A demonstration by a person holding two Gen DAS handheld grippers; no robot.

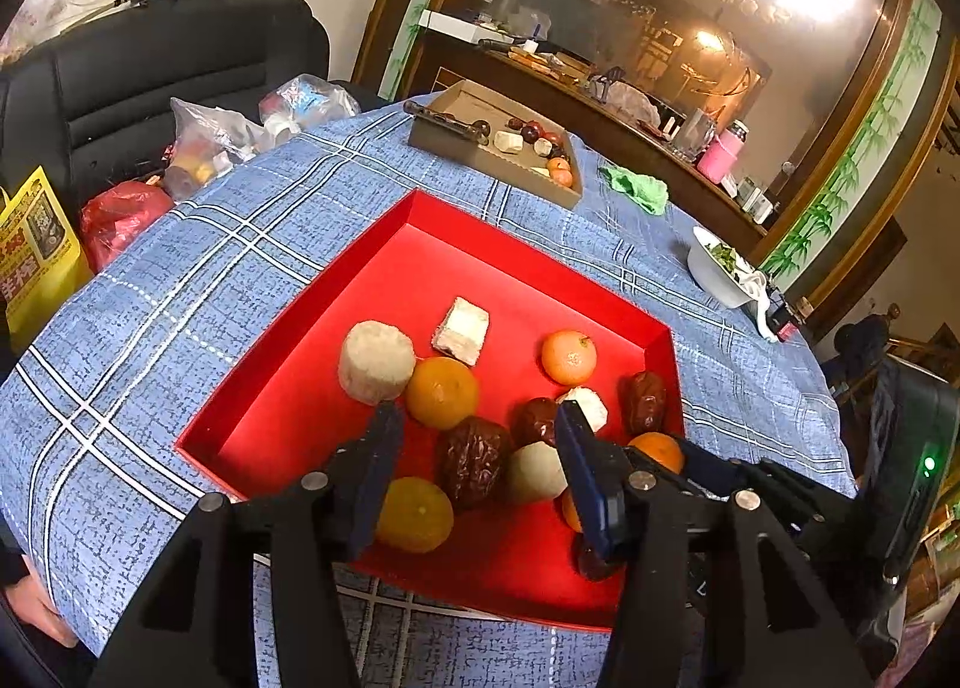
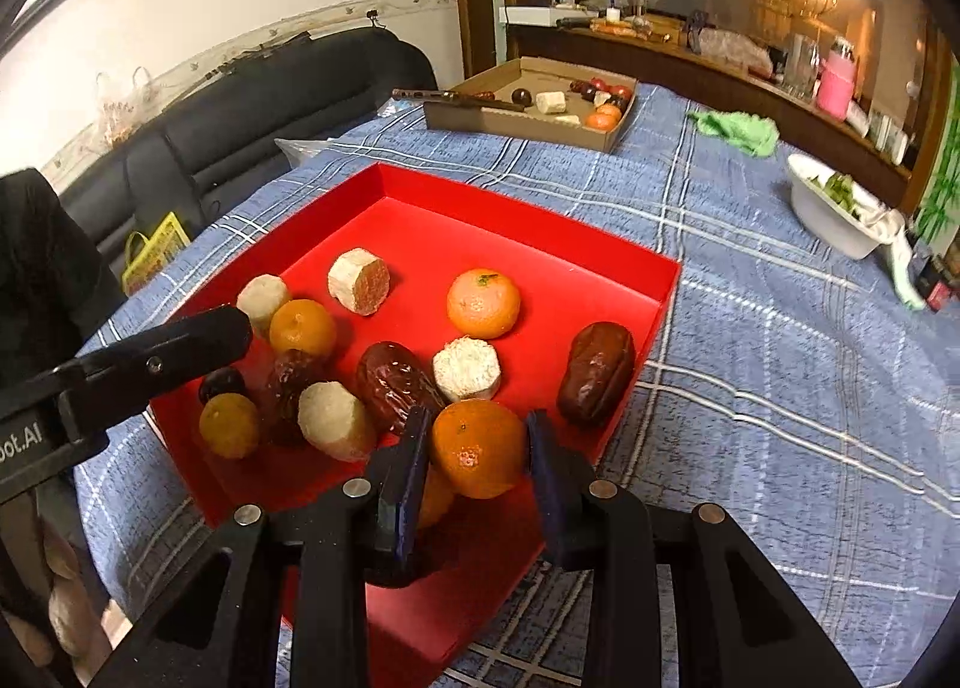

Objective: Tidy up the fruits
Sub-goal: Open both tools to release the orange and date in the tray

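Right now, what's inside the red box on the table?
The red box holds mandarins, dark dates and pale cut chunks. The right tongs grip another mandarin at the near edge. Anything beneath both tongs is hidden.

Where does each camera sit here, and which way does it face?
Left wrist: on the left gripper, angled down into the red box; jaws open over a date.
Right wrist: on the right gripper, angled down; jaws shut on an orange.
Shared: red box, cardboard tray, white bowl.
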